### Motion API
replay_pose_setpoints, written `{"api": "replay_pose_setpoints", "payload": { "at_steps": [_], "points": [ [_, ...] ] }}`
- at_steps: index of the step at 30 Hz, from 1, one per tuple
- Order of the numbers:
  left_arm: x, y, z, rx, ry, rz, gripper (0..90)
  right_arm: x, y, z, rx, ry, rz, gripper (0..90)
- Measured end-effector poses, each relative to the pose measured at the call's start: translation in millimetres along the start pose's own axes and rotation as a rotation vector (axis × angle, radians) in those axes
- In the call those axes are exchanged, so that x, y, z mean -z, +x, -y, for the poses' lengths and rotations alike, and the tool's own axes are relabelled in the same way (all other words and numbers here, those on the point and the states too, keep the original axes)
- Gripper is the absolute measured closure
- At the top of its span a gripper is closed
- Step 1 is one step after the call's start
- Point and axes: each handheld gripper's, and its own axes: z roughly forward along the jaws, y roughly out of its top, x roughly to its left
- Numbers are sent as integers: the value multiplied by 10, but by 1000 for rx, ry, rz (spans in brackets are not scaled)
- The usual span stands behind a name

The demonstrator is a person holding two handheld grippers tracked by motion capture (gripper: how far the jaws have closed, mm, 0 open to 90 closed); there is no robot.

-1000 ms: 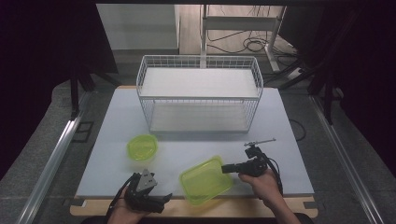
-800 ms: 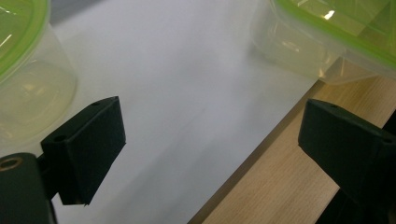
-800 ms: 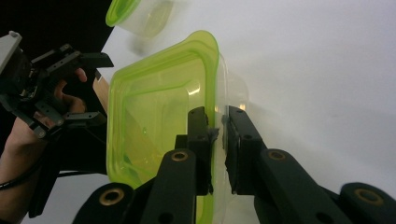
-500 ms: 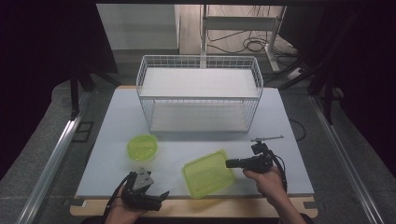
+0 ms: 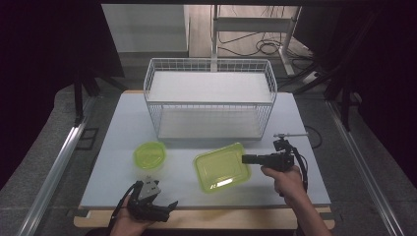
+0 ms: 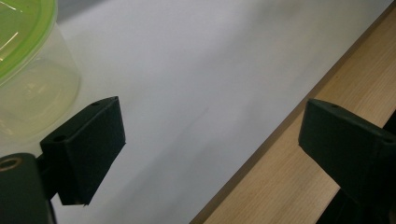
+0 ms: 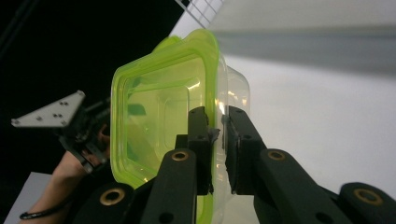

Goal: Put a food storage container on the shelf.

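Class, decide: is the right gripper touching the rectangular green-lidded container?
Touching. In the right gripper view, the right gripper has its jaws clamped on the rim of the rectangular container.

The table (image 5: 147, 118) is lit softly from above, and the room around it is very dark. A small white shine sits on the green box (image 5: 221, 169). Up close, the black jaws look blurry and the pictures are a bit grainy.

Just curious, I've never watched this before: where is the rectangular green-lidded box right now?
In the high view the rectangular green-lidded box is front centre, in front of the wire basket, right of the round tub, gripped by the right gripper.
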Motion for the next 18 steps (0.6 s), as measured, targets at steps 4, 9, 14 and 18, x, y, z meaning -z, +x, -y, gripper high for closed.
{"api": "replay_pose_setpoints", "payload": {
  "at_steps": [4,9,14,18],
  "points": [
    [-10,-4,2,-5,-1,11,43,55,34,-125,-1,-24,-15,813],
    [-17,2,10,0,-11,10,32,119,79,-283,-1,-48,-22,813],
    [-40,-7,19,-13,-5,1,30,163,138,-437,4,-61,-16,813],
    [-52,-21,17,-24,0,5,30,199,194,-564,11,-79,-15,813]
  ]
}}
